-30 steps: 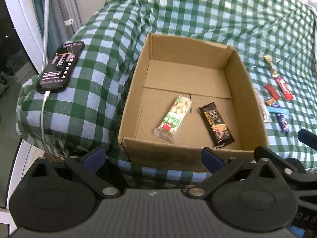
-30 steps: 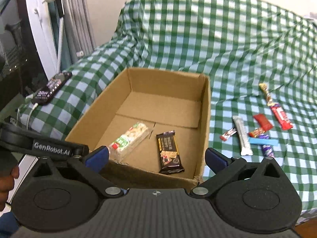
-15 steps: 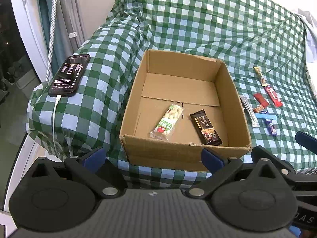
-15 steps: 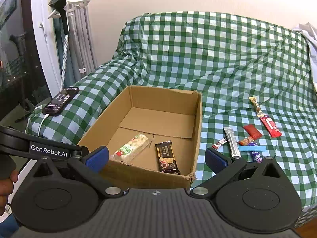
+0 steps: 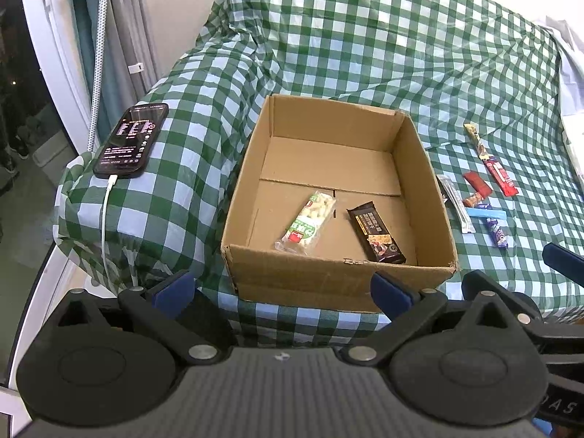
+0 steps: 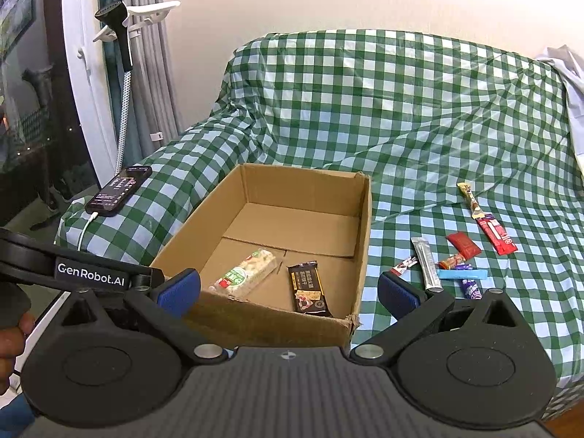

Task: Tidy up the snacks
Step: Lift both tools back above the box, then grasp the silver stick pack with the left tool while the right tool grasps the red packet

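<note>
Writing first: "GenRobot.AI" in white on the left tool's arm, read from the right wrist view. The phone screen shows text too small for me to read. Print on the snack wrappers is not legible either.

Both tools empty. My left tool has its blue pads spread wide; my right tool likewise wide, nothing between the fingers.

Box sits open on the checked cover of the sofa. Inside, near the front wall: a clear nut bar with green label, and a black bar to its right, apart from each other. Loose snacks lie in a cluster on the cover right of the box, among them a silver stick, a blue stick, red packets.

Phone lies left of the box, cable plugged in.

Against a second ago: both cameras have pulled back and risen; the box looks smaller and the wall shows behind the sofa. Bars and loose snacks unmoved.
</note>
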Motion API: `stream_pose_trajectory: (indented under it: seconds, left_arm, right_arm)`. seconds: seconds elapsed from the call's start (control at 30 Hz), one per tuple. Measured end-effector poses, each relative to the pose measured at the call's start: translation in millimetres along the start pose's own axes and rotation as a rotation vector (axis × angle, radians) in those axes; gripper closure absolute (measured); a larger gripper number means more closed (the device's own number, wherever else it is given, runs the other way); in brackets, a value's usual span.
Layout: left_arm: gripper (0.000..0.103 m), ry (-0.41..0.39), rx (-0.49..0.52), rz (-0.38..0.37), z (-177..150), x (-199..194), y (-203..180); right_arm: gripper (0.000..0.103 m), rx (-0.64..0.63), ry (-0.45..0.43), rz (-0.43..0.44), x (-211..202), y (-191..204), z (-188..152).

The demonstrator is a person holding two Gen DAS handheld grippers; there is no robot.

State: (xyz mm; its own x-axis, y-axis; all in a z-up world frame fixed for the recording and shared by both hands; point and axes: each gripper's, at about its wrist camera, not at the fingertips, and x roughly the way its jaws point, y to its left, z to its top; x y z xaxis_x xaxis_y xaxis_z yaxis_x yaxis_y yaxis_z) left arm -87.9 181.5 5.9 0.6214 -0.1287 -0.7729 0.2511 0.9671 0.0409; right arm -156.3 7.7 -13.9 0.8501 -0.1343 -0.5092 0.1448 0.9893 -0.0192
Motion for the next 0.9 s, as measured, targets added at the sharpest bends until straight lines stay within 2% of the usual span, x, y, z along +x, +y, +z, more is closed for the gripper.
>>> stream_pose_trajectory:
  seconds: [0.6,0.77,0.9]
  left_arm:
    - [0.0,0.038,0.048,0.035,5,16,-13]
    - [0.0,0.052,0.065,0.027,19,24,-29]
    - [0.0,0.059,0.087,0.004,35,33,-52]
  right_arm:
    - [0.001,0.068,0.043,0.01,15,-11,-3]
    - [0.001,0.111,0.044,0.003,19,-27,-4]
    - [0.001,0.156,0.036,-0.04,23,-52,-4]
